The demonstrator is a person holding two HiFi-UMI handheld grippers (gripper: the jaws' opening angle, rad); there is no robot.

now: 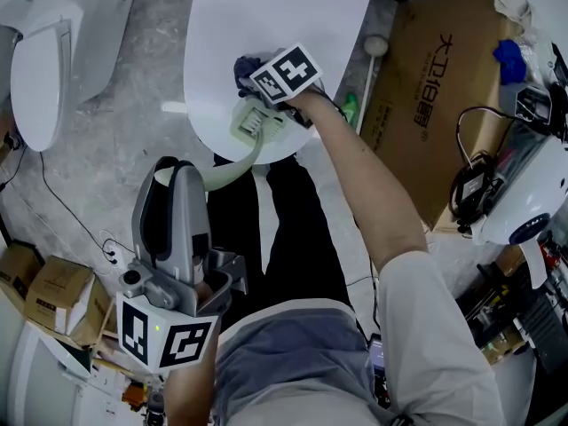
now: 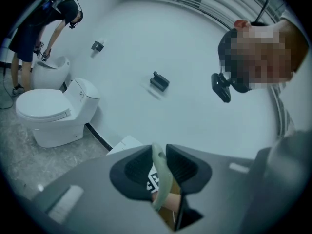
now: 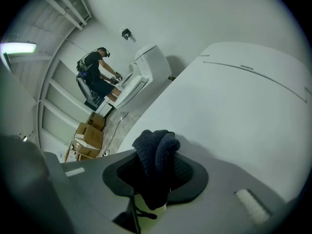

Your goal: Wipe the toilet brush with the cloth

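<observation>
Left tongs (image 2: 160, 150) pinch the toilet brush (image 2: 162, 175) by its pale handle while right tongs (image 3: 156, 164) clamp the dark cloth (image 3: 156, 149) at the brush head (image 1: 253, 121) over the toilet lid (image 1: 293, 16), so we should steady the handle and rub firmly.

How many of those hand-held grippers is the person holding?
2. The left hand-held gripper is low on the left, shut on the toilet brush handle. The right hand-held gripper is up over the white toilet lid, shut on the dark cloth.
</observation>
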